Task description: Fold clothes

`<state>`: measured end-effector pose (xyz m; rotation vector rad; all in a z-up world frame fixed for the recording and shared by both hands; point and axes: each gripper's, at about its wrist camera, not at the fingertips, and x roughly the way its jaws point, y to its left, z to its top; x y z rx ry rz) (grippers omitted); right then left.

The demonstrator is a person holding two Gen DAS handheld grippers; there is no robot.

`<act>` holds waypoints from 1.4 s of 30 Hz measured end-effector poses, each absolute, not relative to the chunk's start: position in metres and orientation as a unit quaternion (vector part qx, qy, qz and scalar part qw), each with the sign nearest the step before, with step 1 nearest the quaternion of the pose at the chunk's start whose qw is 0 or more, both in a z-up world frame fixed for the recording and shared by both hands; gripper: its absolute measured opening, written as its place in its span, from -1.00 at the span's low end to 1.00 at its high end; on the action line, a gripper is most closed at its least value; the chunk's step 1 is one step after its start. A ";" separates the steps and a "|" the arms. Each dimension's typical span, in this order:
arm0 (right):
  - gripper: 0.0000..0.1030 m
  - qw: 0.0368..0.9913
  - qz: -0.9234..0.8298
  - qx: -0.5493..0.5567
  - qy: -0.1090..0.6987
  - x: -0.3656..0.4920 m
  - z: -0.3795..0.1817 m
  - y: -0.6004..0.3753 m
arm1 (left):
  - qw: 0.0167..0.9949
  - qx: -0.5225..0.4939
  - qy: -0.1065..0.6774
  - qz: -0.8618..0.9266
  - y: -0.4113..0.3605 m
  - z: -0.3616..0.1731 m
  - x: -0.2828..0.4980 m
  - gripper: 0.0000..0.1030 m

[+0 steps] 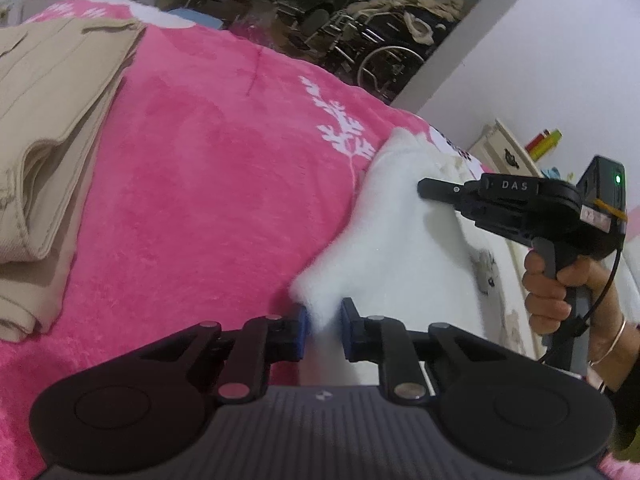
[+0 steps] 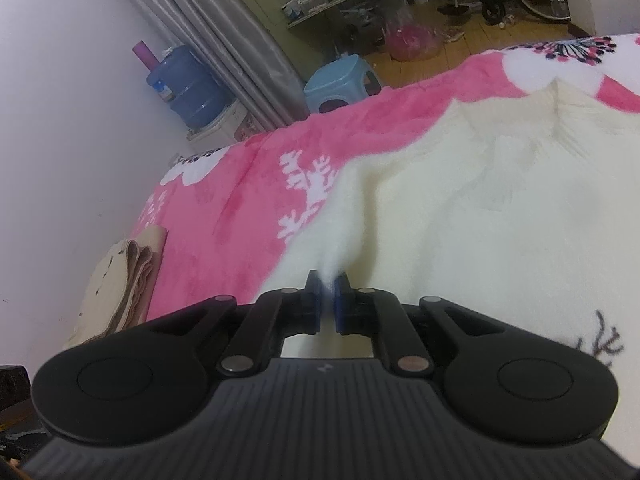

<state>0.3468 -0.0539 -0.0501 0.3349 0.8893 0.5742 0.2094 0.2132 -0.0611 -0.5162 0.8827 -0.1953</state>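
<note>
1. The fluffy white fleece garment (image 1: 400, 248) lies on the bed with the pink plush blanket (image 1: 208, 160). It is on the side of the blanket far from the folded beige cotton clothes (image 1: 44, 128), which lie well apart from it by the wall.

2. The left gripper (image 1: 324, 330) is at one corner of the white garment. Its jaws are partly open, and a tuft of the corner sits between the blue pads (image 1: 303, 330). I cannot tell if they really press it.

3. The right gripper (image 2: 329, 304) has its jaws almost closed on a pinched ridge of the same garment. The fabric rises into a small peak between the pads, so this grip looks firm.

4. I judge that the two grippers take two points of one edge so that the edge can be lifted together and laid over the rest of the garment as a fold.

5. The left wrist view shows the right gripper from outside, with the person's hand (image 1: 556, 292) around its handle. It also shows the beige clothes close up.

6. The right wrist view shows more of the white garment: it spreads wide and rather flat over the blanket, with wrinkles. Beyond the bed are a light blue plastic stool (image 2: 340, 82) and a blue water bottle (image 2: 188, 88).
</note>
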 end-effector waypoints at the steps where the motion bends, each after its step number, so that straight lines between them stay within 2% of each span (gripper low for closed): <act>1: -0.91 0.850 0.272 0.160 0.421 0.348 -0.050 -0.053 | 0.866 -0.252 0.421 -0.091 0.214 -0.062 0.210 -0.66; 17: -0.91 0.860 0.256 0.154 0.414 0.358 -0.060 -0.045 | 0.875 -0.237 0.415 -0.079 0.211 -0.065 0.213 -0.66; 21: -0.83 0.856 0.260 0.133 0.427 0.356 -0.057 -0.044 | 0.874 -0.231 0.419 -0.088 0.212 -0.064 0.214 -0.62; 23: -0.59 0.852 0.264 0.131 0.433 0.351 -0.047 -0.053 | 0.869 -0.232 0.426 -0.094 0.214 -0.061 0.215 -0.42; 25: -0.47 0.850 0.267 0.128 0.435 0.346 -0.035 -0.064 | 0.867 -0.234 0.429 -0.093 0.217 -0.058 0.214 -0.21; 30: -0.43 0.852 0.299 0.143 0.405 0.306 0.007 -0.097 | 0.883 -0.234 0.398 -0.080 0.227 -0.037 0.195 -0.14; 34: -0.42 0.828 0.360 0.123 0.411 0.254 0.028 -0.098 | 0.899 -0.224 0.365 -0.092 0.223 -0.012 0.169 -0.08; 35: -0.42 0.820 0.376 0.109 0.419 0.240 0.031 -0.094 | 0.902 -0.220 0.358 -0.103 0.220 -0.006 0.163 0.03; 37: -0.42 0.803 0.405 0.077 0.430 0.212 0.031 -0.080 | 0.895 -0.225 0.352 -0.159 0.210 0.007 0.153 0.24; 42: -0.39 0.756 0.440 0.041 0.482 0.158 0.017 -0.059 | 0.831 -0.210 0.396 -0.330 0.179 0.024 0.134 0.28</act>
